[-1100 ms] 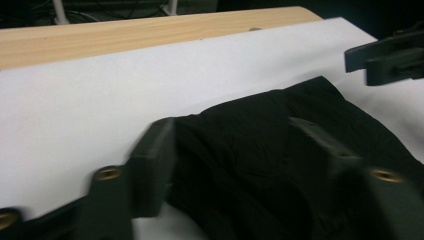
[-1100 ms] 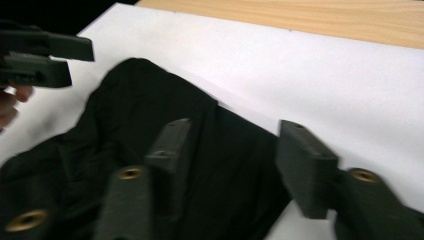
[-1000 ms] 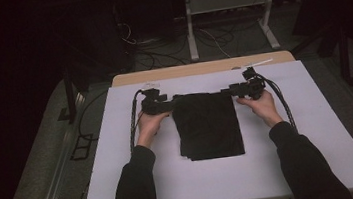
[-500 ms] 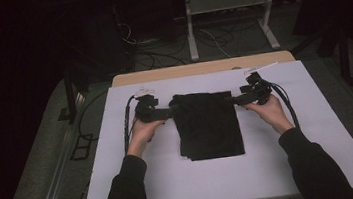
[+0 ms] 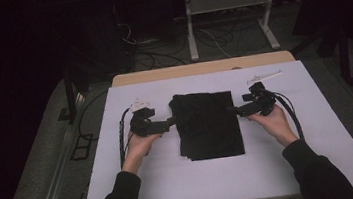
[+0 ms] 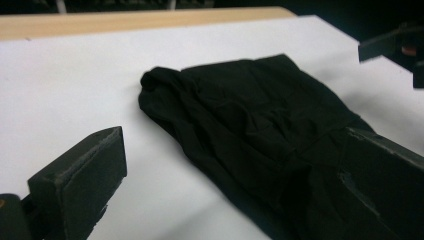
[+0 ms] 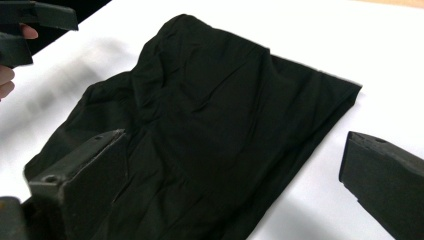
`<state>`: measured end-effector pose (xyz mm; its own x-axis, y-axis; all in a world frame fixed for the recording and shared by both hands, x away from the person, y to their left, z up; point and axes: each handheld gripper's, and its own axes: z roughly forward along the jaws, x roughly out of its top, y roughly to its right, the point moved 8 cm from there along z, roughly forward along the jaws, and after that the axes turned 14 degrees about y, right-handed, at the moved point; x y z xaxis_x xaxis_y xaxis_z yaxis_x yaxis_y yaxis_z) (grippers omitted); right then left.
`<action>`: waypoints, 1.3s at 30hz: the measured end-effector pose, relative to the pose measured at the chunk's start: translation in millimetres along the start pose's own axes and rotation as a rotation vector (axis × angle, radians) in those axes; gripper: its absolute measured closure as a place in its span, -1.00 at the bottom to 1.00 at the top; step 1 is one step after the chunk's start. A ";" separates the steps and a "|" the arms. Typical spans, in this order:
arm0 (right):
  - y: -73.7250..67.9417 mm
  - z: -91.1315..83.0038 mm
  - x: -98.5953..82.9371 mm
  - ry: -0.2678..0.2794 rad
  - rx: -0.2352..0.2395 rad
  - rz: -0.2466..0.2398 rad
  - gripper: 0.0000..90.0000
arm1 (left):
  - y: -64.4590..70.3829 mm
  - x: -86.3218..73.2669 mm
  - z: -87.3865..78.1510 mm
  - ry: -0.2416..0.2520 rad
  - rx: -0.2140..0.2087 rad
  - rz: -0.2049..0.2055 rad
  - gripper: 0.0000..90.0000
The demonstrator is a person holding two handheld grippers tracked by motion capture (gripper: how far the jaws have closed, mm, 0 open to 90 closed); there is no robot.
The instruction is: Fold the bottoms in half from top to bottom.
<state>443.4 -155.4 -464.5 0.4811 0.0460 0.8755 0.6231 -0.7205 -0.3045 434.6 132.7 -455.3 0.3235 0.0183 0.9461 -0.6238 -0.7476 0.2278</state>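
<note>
A folded black cloth (image 5: 208, 124) lies flat in the middle of the white counter (image 5: 320, 138), a little nearer the far edge than the near one. The left claw (image 5: 169, 123) sits at the cloth's left edge, close to its far corner, held low by the person's left hand (image 5: 137, 145). Its jaws stand wide apart: in the left gripper view one jaw hangs over bare counter and the other over the cloth, whose bunched far corner (image 6: 156, 82) lies between them. The right claw (image 5: 233, 109) sits at the cloth's right edge, also toward the far end, held by the right hand (image 5: 275, 124). Its jaws are spread too, one over the wrinkled cloth (image 7: 210, 130) and one over the white surface beside it. Neither claw grips anything. A small white object (image 5: 263, 76) lies on the counter near the far right corner, well apart from the cloth.
</note>
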 end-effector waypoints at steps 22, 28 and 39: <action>-12.0 -61.6 -21.3 0.087 0.006 0.013 -1.00 | 21.9 -14.6 -45.9 0.045 -0.020 0.018 -1.00; -13.9 -79.6 -30.7 0.101 0.007 0.018 -1.00 | 29.7 -25.2 -57.4 0.037 -0.033 0.032 -1.00; -28.3 -105.2 -53.9 0.126 0.020 -0.032 -1.00 | 45.4 -43.0 -76.3 0.026 -0.069 0.041 -1.00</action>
<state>335.0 -210.3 -463.6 0.3804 -0.0194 0.9246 0.6493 -0.7064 -0.2819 338.0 148.6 -468.1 0.2784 0.0065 0.9604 -0.6843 -0.7003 0.2031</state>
